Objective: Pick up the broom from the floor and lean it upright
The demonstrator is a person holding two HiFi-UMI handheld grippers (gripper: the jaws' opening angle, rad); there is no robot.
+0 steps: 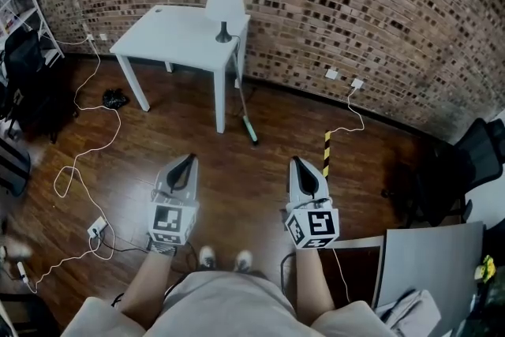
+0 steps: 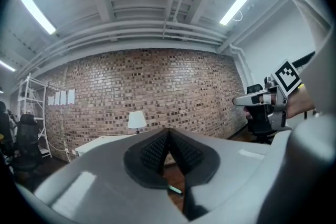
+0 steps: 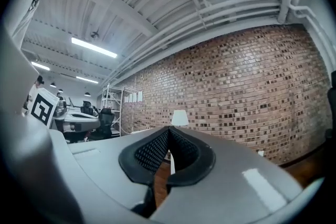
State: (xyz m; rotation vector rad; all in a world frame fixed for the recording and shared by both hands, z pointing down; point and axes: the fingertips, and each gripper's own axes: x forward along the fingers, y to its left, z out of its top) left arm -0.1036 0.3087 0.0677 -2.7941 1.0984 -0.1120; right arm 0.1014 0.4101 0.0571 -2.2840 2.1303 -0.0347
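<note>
The left gripper [image 1: 191, 159] and the right gripper [image 1: 296, 162] are held level, side by side and apart, above the wooden floor [image 1: 260, 193], both pointed toward the brick wall [image 1: 355, 4]. In each gripper view the jaws are seen closed, pad tips pressed together, with nothing gripped between them.

The broom [image 1: 245, 110] is seen well ahead of both grippers, untouched. It stands at a slant just beside the table [image 1: 170, 35], by the front right leg. Its green head is set on the floor and its thin handle runs up toward the table's corner; whether the handle rests on the table or the wall cannot be told.

A lamp [image 1: 224, 2] is placed at the table's right edge. A white cable [image 1: 83, 150] is strewn over the floor at left.
</note>
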